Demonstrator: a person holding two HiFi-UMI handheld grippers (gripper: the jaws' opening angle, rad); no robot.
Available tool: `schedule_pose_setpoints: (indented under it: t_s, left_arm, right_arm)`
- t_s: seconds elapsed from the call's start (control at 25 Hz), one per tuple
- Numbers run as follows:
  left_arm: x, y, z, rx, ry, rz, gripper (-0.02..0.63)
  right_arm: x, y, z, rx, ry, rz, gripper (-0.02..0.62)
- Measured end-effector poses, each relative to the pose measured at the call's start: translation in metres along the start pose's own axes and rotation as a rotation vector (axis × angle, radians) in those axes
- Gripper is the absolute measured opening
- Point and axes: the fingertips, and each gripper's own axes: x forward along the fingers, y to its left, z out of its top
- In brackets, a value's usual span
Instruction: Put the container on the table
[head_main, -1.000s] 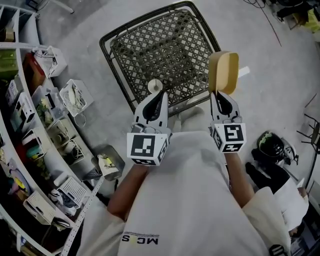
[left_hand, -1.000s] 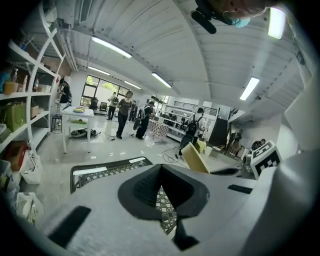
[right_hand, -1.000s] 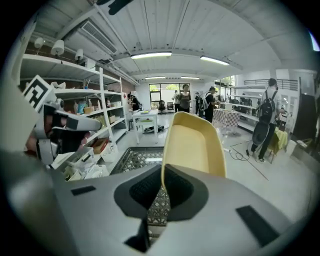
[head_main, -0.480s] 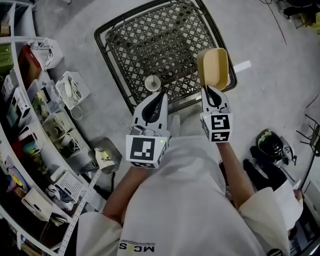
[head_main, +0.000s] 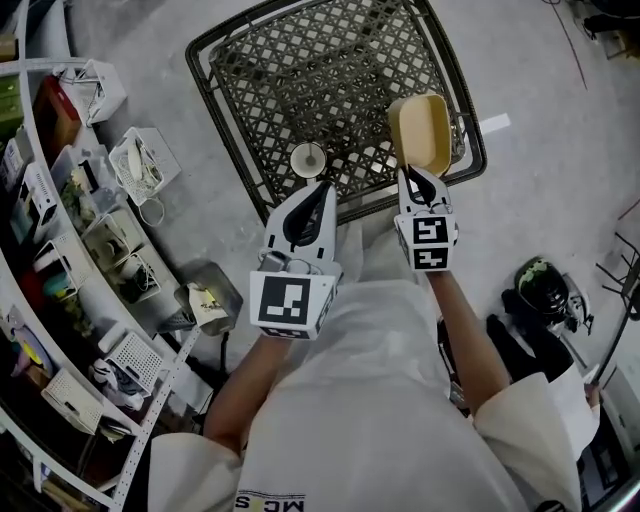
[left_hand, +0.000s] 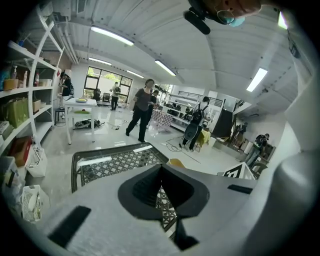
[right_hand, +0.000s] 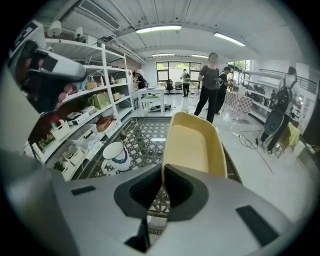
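The table fills the upper middle of your head view. The cup stands on its near edge, just above your left gripper. To the right, your right gripper holds the container upright over the table's right edge. Shelves curve down the frame's left side.

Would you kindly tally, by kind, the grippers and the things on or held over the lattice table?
Grippers: 2 (left gripper, right gripper)
Yellow container: 1, held by the right gripper
White cup: 1
Total: 4
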Motion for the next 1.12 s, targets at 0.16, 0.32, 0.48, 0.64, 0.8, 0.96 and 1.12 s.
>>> schedule_pose_setpoints:
  t_s: [0.16,0.32,0.48,0.64,0.8,0.96,1.12]
  left_arm:
    - [0.004,0.001,-0.008,-0.006,0.016,0.002,0.025]
    - [0.01,0.002,-0.016,-0.01,0.033,0.006,0.024]
    - [0.016,0.001,-0.022,-0.025,0.054,0.002,0.024]
    - [0.02,0.004,-0.027,-0.012,0.066,0.003,0.023]
    - [0.024,0.003,-0.027,-0.015,0.066,0.002,0.023]
    - [0.026,0.0,-0.027,-0.035,0.072,-0.004,0.023]
    - [0.027,0.003,-0.03,-0.015,0.073,0.002,0.023]
  right_arm:
    - [0.02,0.002,-0.013,-0.014,0.036,0.013,0.032]
    - [0.043,0.005,-0.028,-0.033,0.077,0.023,0.032]
    - [0.056,0.005,-0.04,-0.062,0.119,0.028,0.032]
    - [0.067,0.009,-0.053,-0.079,0.164,0.052,0.032]
    - [0.071,0.011,-0.061,-0.111,0.193,0.073,0.032]
    - [0.075,0.013,-0.066,-0.142,0.218,0.074,0.032]
    - [0.08,0.016,-0.072,-0.101,0.239,0.112,0.04]
